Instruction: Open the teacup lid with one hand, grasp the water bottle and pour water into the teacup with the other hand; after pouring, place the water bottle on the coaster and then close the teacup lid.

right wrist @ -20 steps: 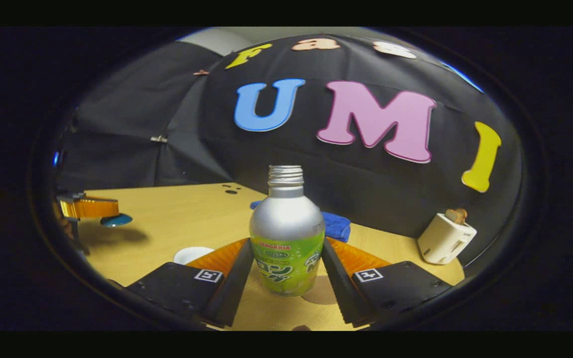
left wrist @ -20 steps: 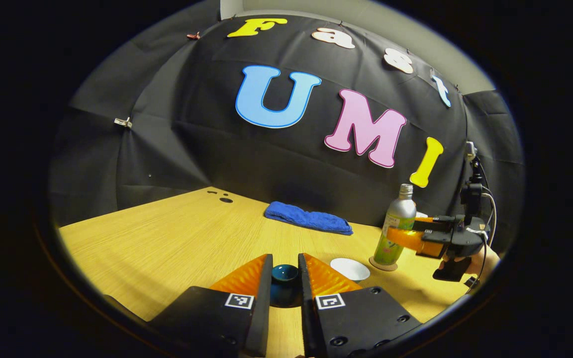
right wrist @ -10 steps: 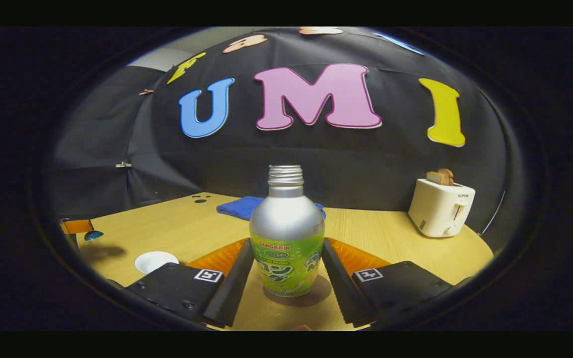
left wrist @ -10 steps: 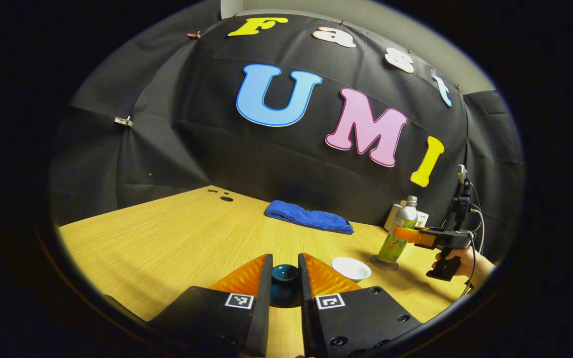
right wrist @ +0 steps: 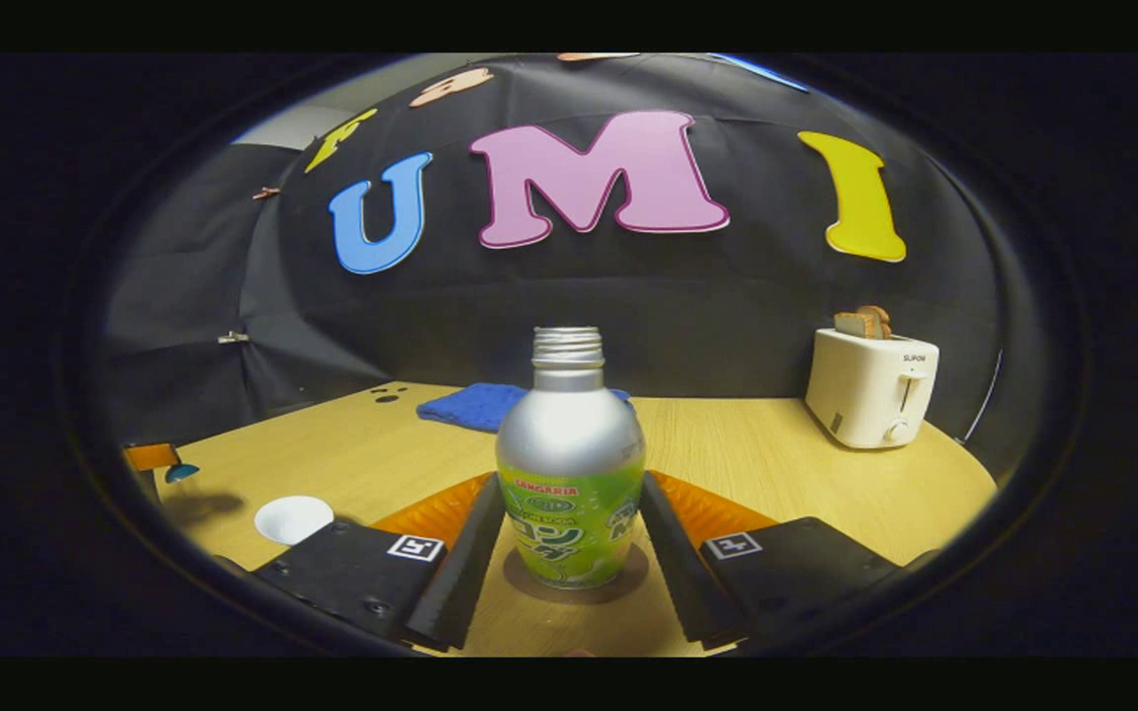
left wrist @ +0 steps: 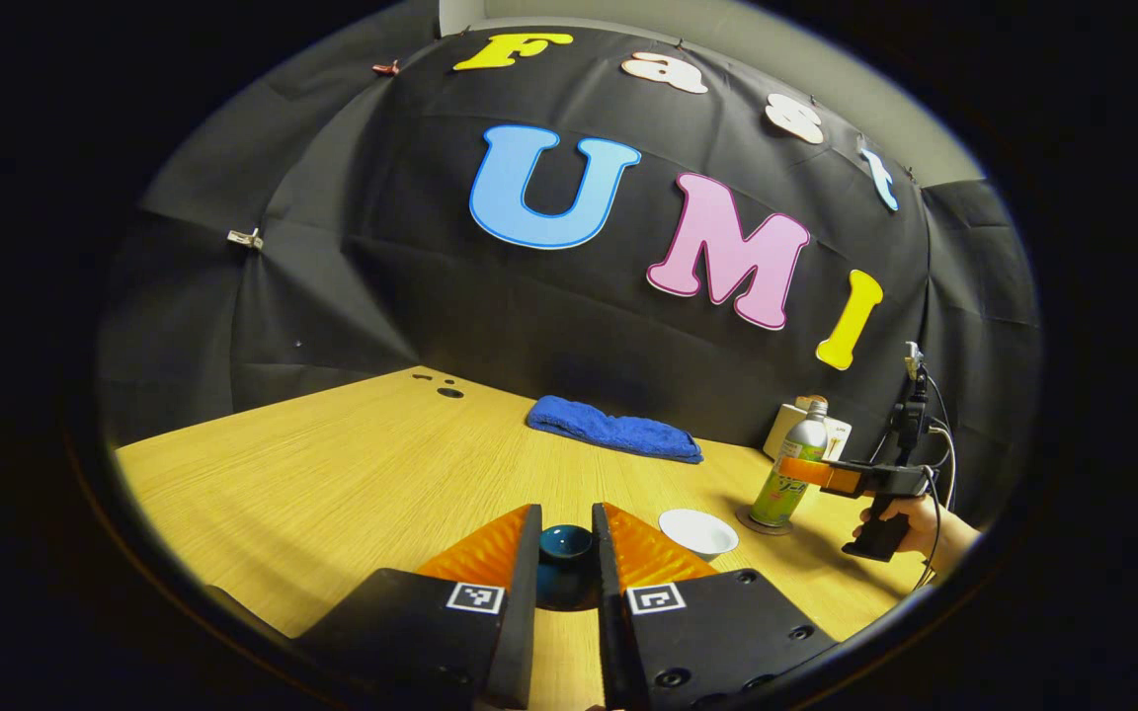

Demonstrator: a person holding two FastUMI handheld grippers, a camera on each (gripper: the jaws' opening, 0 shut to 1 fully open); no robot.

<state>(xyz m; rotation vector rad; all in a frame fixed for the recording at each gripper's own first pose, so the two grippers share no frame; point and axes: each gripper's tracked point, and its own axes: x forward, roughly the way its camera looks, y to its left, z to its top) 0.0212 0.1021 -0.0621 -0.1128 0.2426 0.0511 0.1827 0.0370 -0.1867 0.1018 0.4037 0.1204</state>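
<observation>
- Wooden table (left wrist: 332,474) under black cloth carries a white teacup (left wrist: 697,533), uncovered
- Left claw (left wrist: 566,553) is clenched on the dark blue lid (left wrist: 566,543), held above the table
- Right claw (right wrist: 569,533) grips the upright water bottle (right wrist: 569,464), apparently seated on its coaster (left wrist: 763,523)
- Teacup lies just right of the left claw, the nearer one, so closing falls to it

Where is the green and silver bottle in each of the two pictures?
Left gripper view: water bottle far right, on the coaster, between the right gripper's fingers.
Right gripper view: bottle dead centre, between that gripper's own fingers.
Shared landmark: blue towel behind.
</observation>
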